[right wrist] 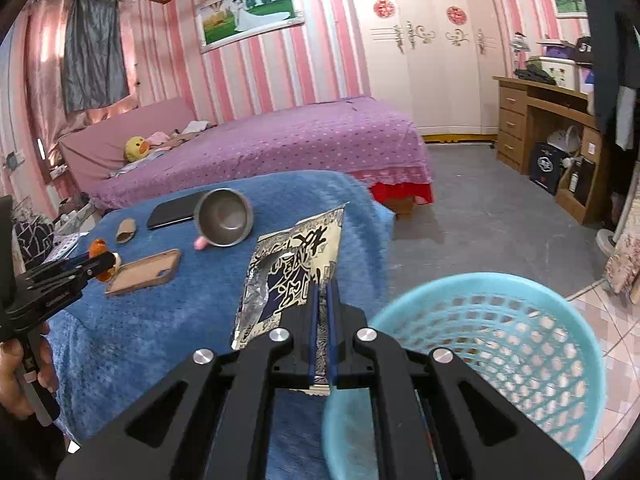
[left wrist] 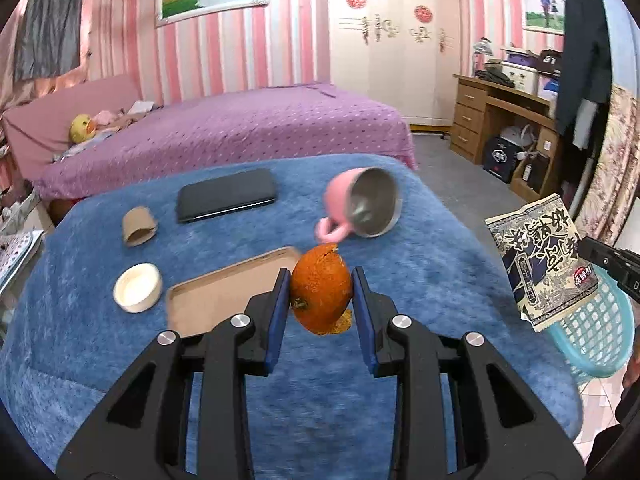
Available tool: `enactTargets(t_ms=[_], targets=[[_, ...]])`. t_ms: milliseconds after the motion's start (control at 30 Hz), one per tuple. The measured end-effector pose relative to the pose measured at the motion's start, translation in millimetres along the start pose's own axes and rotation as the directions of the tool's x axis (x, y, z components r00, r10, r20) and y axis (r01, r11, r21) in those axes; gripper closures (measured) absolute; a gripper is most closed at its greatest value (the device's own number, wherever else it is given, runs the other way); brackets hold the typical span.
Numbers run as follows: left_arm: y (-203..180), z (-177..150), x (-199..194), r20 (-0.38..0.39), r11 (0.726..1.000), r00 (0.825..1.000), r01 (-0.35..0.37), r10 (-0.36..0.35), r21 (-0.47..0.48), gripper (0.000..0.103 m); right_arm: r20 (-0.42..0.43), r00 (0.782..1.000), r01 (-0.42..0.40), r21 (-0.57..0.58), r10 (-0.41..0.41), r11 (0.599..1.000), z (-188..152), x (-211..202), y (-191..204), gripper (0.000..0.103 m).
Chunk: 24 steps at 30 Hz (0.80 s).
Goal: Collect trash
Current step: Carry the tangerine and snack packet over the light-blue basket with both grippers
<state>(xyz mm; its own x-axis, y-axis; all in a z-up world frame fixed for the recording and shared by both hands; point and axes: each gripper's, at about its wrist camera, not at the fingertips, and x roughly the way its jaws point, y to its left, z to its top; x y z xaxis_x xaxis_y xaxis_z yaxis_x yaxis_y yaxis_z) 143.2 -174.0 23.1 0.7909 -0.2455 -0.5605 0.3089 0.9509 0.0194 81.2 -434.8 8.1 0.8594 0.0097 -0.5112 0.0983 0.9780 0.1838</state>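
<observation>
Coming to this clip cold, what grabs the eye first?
The orange peel clamped in the left tool above the blue blanket. Next, the printed snack wrapper pinched in the right tool, held beside the turquoise basket standing on the floor at the blanket's edge.

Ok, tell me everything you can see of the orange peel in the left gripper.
The orange peel is a domed shell of rind, bright orange and pitted, with a small stem scar low on its left side and a torn, ragged edge at top and bottom. It is pinched between the blue-padded fingers of the left gripper, lifted off the blue blanket, in front of the tan phone case. Only the fingers touch it.
</observation>
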Motion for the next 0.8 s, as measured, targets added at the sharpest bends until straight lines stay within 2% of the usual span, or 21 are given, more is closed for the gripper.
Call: enactTargets(t_ms=[100,300,533,800], targets=[[-21.7,-0.4,1.3,-0.004,0.998,0.998,0.059,-0.059,-0.033,0.073,0.009,1.000,0.028,0.027,-0.028,0.999,-2.3,-9.5,-23.5,0.098],[-75.3,-2.7,11.3,-0.025,0.992,0.992,0.126,-0.126,-0.014,0.073,0.002,0.997,0.082,0.085,-0.083,0.993,-8.3,-20.8,-73.2,0.098],[-111.9,-9.0,25.0,-0.043,0.987,0.986,0.158,-0.160,-0.038,0.073,-0.012,0.991,0.131,0.116,-0.130,0.985,-15.1,-25.4,-110.5,0.098],[-152.0,-12.8,32.0,-0.060,0.985,0.983,0.173,-0.172,0.009,0.073,-0.043,0.972,0.233,0.094,-0.230,0.968,-23.1,-28.6,-135.1,0.098]])
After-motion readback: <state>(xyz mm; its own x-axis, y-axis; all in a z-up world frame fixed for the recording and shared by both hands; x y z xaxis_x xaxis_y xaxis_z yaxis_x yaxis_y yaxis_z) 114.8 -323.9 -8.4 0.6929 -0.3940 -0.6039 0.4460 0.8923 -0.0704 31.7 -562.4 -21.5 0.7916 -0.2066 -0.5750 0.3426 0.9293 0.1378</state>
